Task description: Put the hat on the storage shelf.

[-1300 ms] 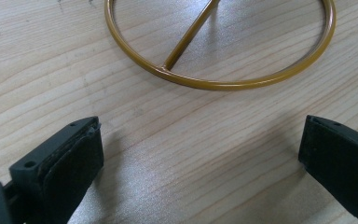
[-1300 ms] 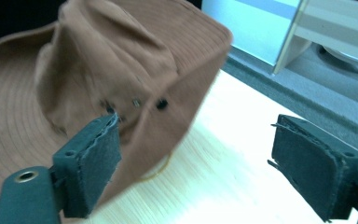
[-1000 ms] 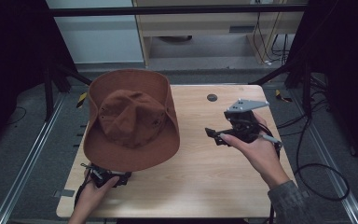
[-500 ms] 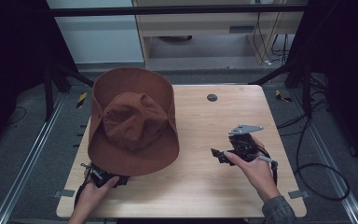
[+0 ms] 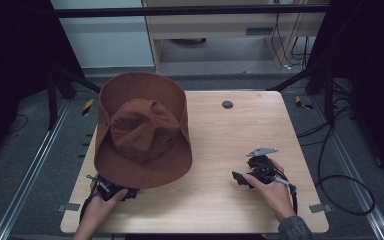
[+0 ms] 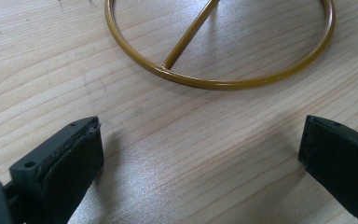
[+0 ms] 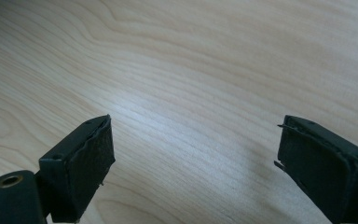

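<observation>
A brown wide-brimmed hat [image 5: 142, 130] stands raised over the left half of the wooden table [image 5: 240, 125]. My left gripper [image 5: 111, 189] rests at the table's front left, partly under the hat's brim. In the left gripper view it [image 6: 200, 154] is open, jaws wide apart just above the wood, facing a gold metal ring [image 6: 223, 84] with a spoke that lies on the table. My right gripper [image 5: 238, 179] is held low at the front right, apart from the hat. In the right gripper view it [image 7: 193, 158] is open over bare wood.
A small dark round hole [image 5: 227, 104] sits near the table's far edge. Black frame bars [image 5: 300, 75] and cables [image 5: 330, 165] surround the table on the right. A cabinet [image 5: 205, 30] stands behind.
My right gripper has moved back toward the table's front edge and come lower. The hat has hardly shifted, and the left hand has stayed in place.
</observation>
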### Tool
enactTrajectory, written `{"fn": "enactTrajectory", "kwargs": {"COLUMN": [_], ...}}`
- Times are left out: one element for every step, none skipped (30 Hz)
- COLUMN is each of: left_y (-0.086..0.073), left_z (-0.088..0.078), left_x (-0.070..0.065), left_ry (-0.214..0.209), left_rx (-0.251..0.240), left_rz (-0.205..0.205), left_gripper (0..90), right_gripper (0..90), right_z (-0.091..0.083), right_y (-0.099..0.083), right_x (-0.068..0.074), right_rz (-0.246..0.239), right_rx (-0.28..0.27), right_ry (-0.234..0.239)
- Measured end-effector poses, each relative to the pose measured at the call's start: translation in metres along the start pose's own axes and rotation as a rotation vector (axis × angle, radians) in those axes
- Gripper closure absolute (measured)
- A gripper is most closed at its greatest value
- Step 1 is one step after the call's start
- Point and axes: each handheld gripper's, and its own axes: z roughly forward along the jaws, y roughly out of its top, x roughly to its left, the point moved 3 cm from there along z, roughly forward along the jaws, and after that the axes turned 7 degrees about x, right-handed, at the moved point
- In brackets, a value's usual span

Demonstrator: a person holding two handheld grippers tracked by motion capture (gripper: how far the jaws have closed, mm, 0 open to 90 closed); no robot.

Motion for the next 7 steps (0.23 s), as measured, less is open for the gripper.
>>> {"fn": "enactTrajectory", "kwargs": {"left_y": [0.000, 0.000, 0.000, 0.000, 0.000, 0.000, 0.000], "left_z": [0.000, 0.000, 0.000, 0.000, 0.000, 0.000, 0.000], "left_x": [0.000, 0.000, 0.000, 0.000, 0.000, 0.000, 0.000], "left_ry": [0.000, 0.000, 0.000, 0.000, 0.000, 0.000, 0.000], "left_rx": [0.000, 0.000, 0.000, 0.000, 0.000, 0.000, 0.000], "left_rz": [0.000, 0.000, 0.000, -0.001, 0.000, -0.001, 0.000], "left_gripper": [0.0, 0.0, 0.0, 0.0, 0.0, 0.0, 0.0], "right_gripper": [10.9, 10.4, 10.1, 10.1, 10.1, 10.0, 8.5], "right_z": [0.002, 0.007, 0.008, 0.010, 0.010, 0.013, 0.016], "right_y": [-0.002, -0.004, -0.004, -0.006, -0.006, -0.007, -0.009], "right_x": [0.000, 0.001, 0.002, 0.002, 0.002, 0.002, 0.003], "right_rz": [0.002, -0.002, 0.000, -0.006, -0.006, -0.009, -0.009], "right_rx": [0.003, 0.014, 0.019, 0.022, 0.022, 0.026, 0.030], "right_ry": [-0.008, -0.027, -0.031, -0.036, -0.036, -0.041, -0.057]}}
